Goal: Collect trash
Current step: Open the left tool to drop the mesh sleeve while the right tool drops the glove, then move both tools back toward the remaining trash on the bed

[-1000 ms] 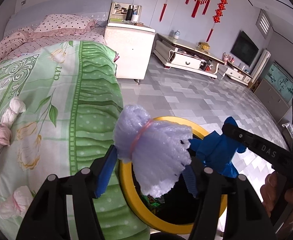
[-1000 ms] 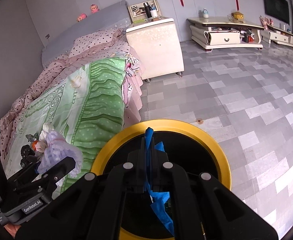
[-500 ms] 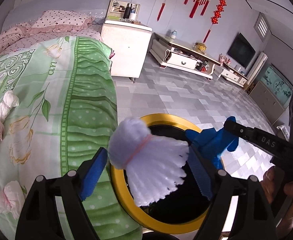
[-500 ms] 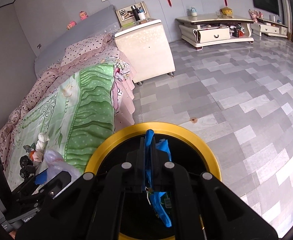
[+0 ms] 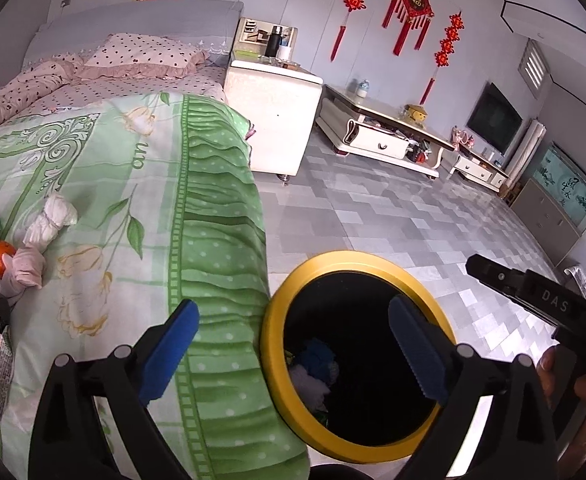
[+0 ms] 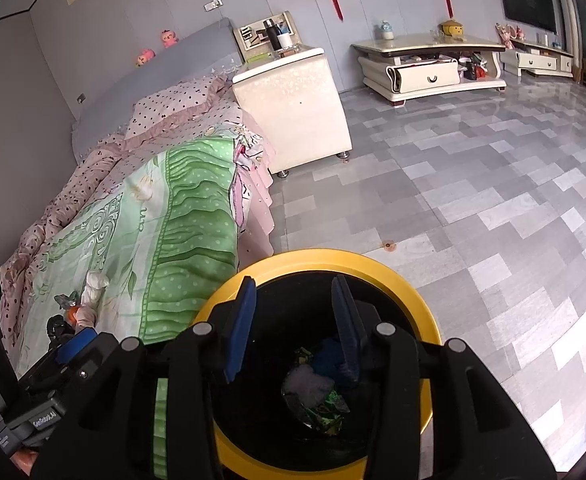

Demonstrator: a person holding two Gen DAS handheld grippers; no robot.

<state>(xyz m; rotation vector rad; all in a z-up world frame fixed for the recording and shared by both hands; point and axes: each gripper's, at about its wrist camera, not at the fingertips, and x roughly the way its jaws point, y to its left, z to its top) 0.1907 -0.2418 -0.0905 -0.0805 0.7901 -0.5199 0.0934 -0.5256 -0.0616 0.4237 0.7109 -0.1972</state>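
Left wrist view: fisheye, mounted behind the left claw [image 5: 293, 344], angled down and forward; bed [image 5: 113, 200] near left, yellow-rimmed bin [image 5: 269, 344] close below, tiled floor [image 5: 373, 216] and far wall beyond.

Right wrist view: fisheye behind the right claw [image 6: 293, 328], angled down, directly over the bin [image 6: 417, 300]; bed [image 6: 173, 220] left.

Shared: bin, bed, white cabinet [image 5: 273, 120] [image 6: 293, 108], floor; each view shows the other claw at its edge.
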